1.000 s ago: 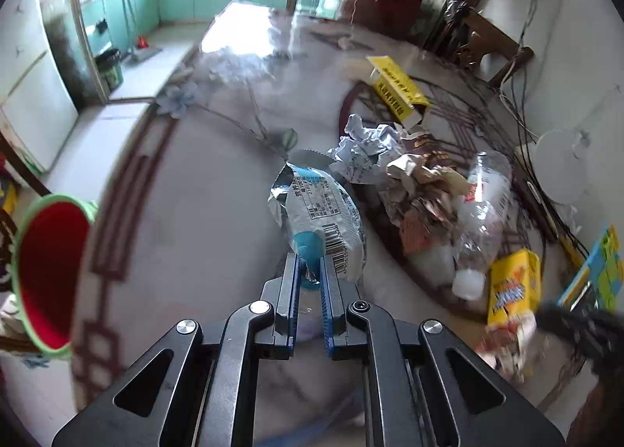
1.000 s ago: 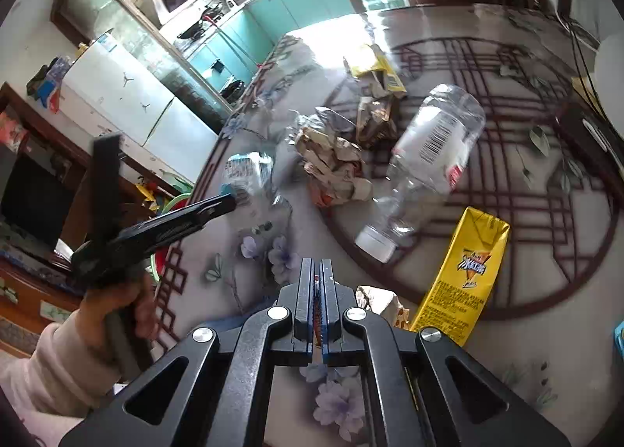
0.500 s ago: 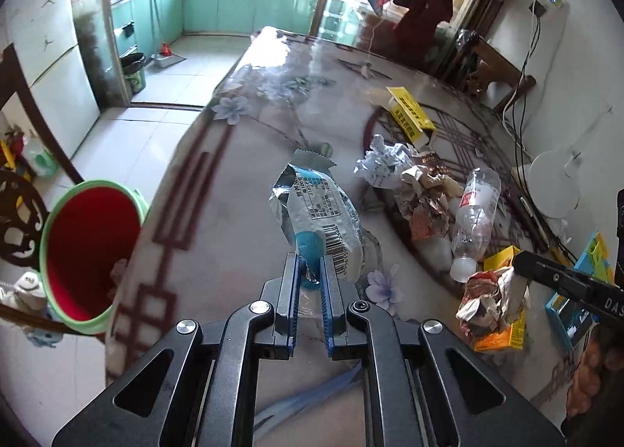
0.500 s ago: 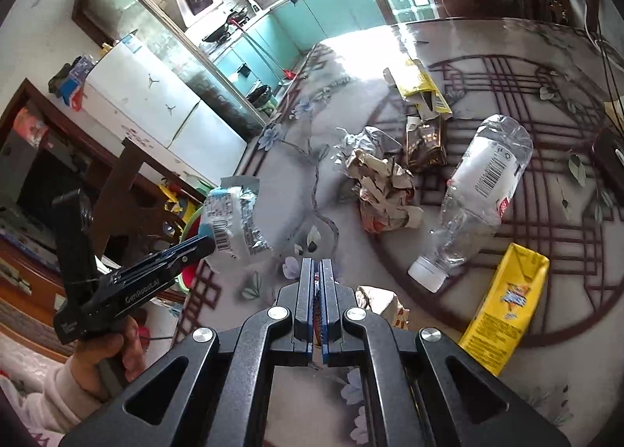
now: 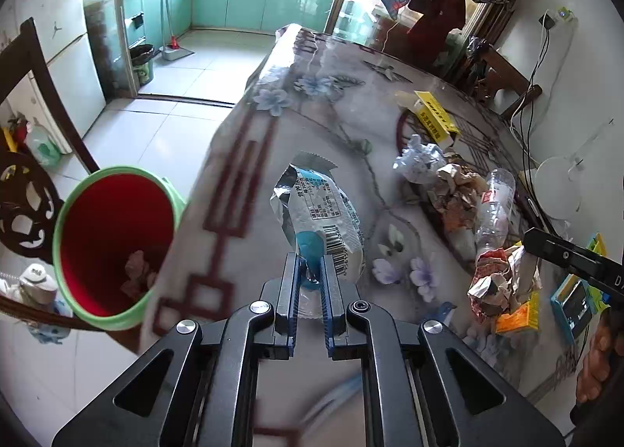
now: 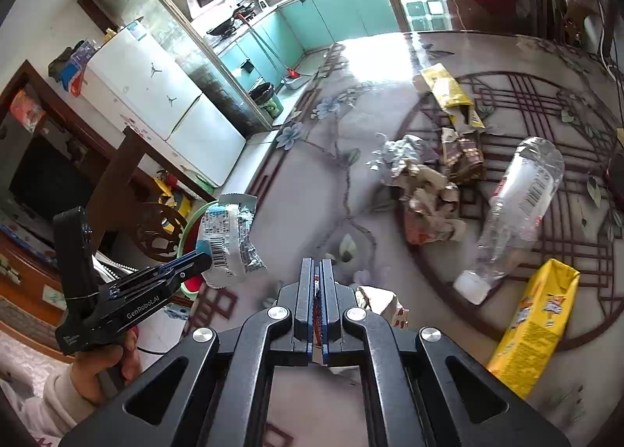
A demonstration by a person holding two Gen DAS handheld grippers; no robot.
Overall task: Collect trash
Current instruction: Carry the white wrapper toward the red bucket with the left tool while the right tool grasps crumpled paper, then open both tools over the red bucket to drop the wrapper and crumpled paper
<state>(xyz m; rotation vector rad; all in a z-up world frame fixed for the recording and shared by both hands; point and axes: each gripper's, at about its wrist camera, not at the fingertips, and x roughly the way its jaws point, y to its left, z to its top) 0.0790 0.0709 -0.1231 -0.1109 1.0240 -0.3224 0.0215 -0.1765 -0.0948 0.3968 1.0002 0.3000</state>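
The silvery snack wrapper (image 5: 318, 213) hangs above the bench (image 5: 249, 181) edge, clamped in the left gripper (image 5: 311, 275), near the red bin (image 5: 113, 236) beside the bench. The right gripper (image 6: 316, 283) is pinched on crumpled paper (image 5: 503, 279); plastic bottle (image 6: 518, 205) and yellow carton (image 6: 534, 326) lie nearby.

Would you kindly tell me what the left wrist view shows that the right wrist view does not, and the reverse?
Only the left wrist view shows the inside of the red bin with the green rim, which has some trash at its bottom, and the crumpled wrapper held in the right tool. Only the right wrist view shows the whole left tool, the hand that grips it, and the white fridge. Both show the white snack bag pinched in the left tool, the clear bottle and the paper heap on the table.
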